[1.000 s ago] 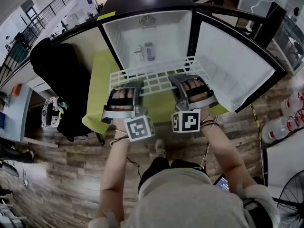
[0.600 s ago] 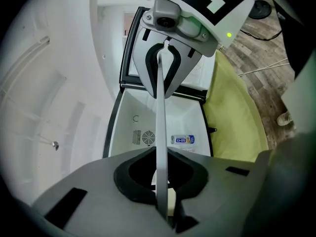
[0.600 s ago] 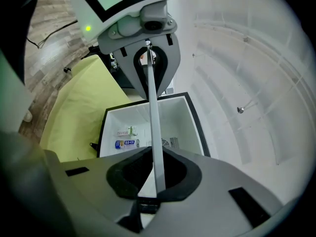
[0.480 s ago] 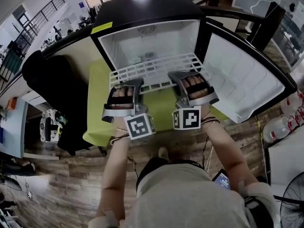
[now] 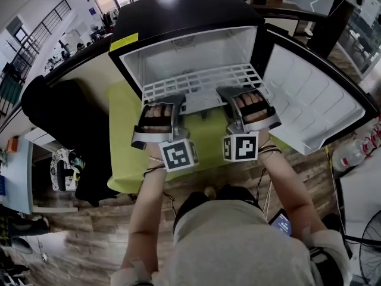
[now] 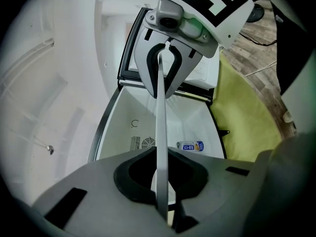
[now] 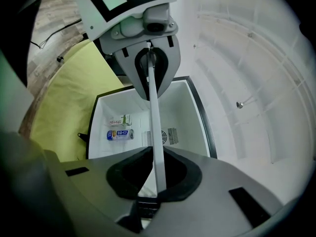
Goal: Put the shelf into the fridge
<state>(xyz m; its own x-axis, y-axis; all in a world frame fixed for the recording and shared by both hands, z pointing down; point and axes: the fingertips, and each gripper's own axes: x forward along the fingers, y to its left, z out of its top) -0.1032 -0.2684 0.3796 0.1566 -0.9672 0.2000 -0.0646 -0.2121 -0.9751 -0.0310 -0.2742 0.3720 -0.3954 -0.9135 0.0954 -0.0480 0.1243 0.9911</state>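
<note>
The left tool [image 5: 165,103] and the right tool [image 5: 239,98] each have their jaws nearly together, clamped on the near rim of the white wire shelf [image 5: 202,82]. In each gripper view the rim runs as a thin white bar straight through the pinch, and the other tool bites the same bar farther along. The shelf is held about level between them, left tool toward its left end and right tool toward its right.

The task looks past its midpoint. The far part of the shelf is already inside the mouth of the open fridge [image 5: 178,11]. The near strip, with both tools on it, projects out over the green worktop [image 5: 122,154] that carries the fridge. The door [image 5: 309,112] stands swung wide to the right, well clear of the shelf's path.

Inside, on the white floor of the compartment, a can [image 6: 190,145] lies on its side with a small carton [image 7: 120,120] beside it, both below the shelf's level.

What seems left is to push the shelf fully back, settle its side edges on the wall ledges and let go. Whether those edges already ride on ledges cannot be told.
</note>
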